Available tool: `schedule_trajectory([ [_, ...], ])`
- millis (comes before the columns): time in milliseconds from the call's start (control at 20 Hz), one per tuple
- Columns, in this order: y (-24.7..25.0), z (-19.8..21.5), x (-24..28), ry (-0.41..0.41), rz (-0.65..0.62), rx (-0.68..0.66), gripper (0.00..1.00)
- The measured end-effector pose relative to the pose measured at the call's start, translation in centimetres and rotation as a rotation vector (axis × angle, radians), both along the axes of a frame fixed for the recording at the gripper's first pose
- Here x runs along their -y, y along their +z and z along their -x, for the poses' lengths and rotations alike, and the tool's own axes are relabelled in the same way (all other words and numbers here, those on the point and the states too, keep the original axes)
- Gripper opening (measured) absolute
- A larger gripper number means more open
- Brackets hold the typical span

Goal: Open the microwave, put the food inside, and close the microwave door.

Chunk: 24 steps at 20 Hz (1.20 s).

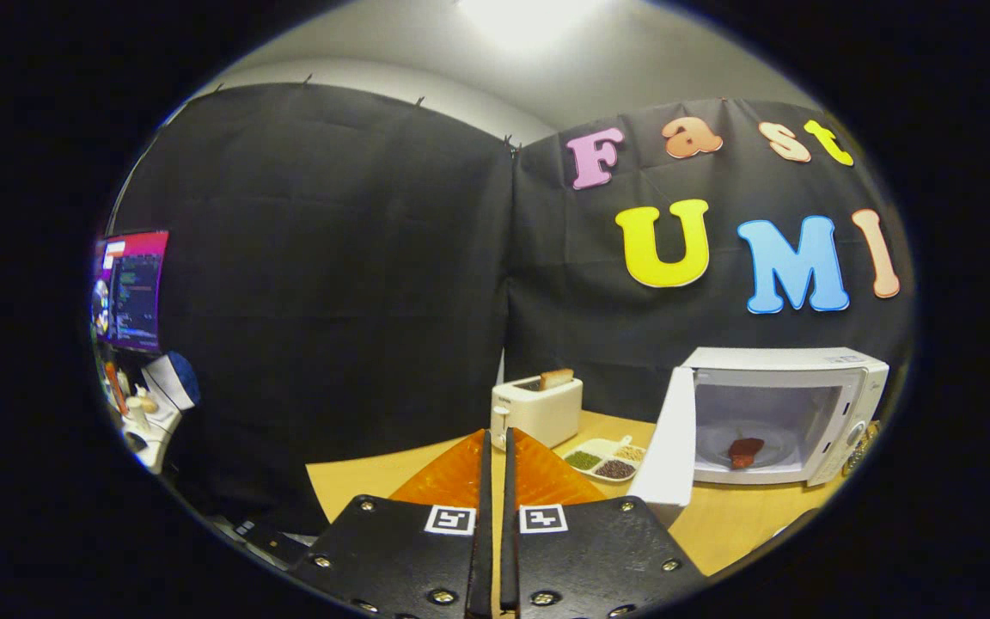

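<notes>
Two fingers: your gripper [495,447] has its fingers [485,481] pressed almost together, a thin slit between them, and you are holding nothing in them.
Finger tips: they end just short of the toaster, above the orange surface.
Microwave [783,413]: white, at about two o'clock from your fingertips, standing on the wooden table [357,481] against the black cloth wall.
Microwave door [665,443]: swung wide open on its left hinge, so you see its white edge standing out toward you, between your fingers and the oven cavity.
Food [744,450]: a dark red piece already lying inside the cavity, on the pale turntable plate, toward the front of it.
Control panel [852,421]: on the right side of the microwave, with a round knob low down; you cannot make out its markings.
Toaster [538,408]: white, at twelve o'clock just beyond your fingertips, with a slice of bread [556,378] sticking up from its slot.
Divided dish [605,460]: white, at one o'clock, between toaster and microwave door, holding green, dark and pale grains in separate sections.
Orange mat [461,477]: under your fingers on the table, showing on both sides of them.
Monitor [132,288]: lit, far off at nine o'clock, with small items on a stand below it too blurred for you to identify.
</notes>
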State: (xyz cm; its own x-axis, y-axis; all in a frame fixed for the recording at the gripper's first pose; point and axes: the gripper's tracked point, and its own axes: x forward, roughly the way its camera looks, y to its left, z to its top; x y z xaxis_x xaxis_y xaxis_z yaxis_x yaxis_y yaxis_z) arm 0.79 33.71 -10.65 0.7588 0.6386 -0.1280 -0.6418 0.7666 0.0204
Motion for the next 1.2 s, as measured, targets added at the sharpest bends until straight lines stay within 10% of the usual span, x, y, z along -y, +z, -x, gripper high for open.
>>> schedule_trajectory([
  [1200, -6.4, -13.8, 25.5, -0.642, 0.182, -0.013, 0.04],
])
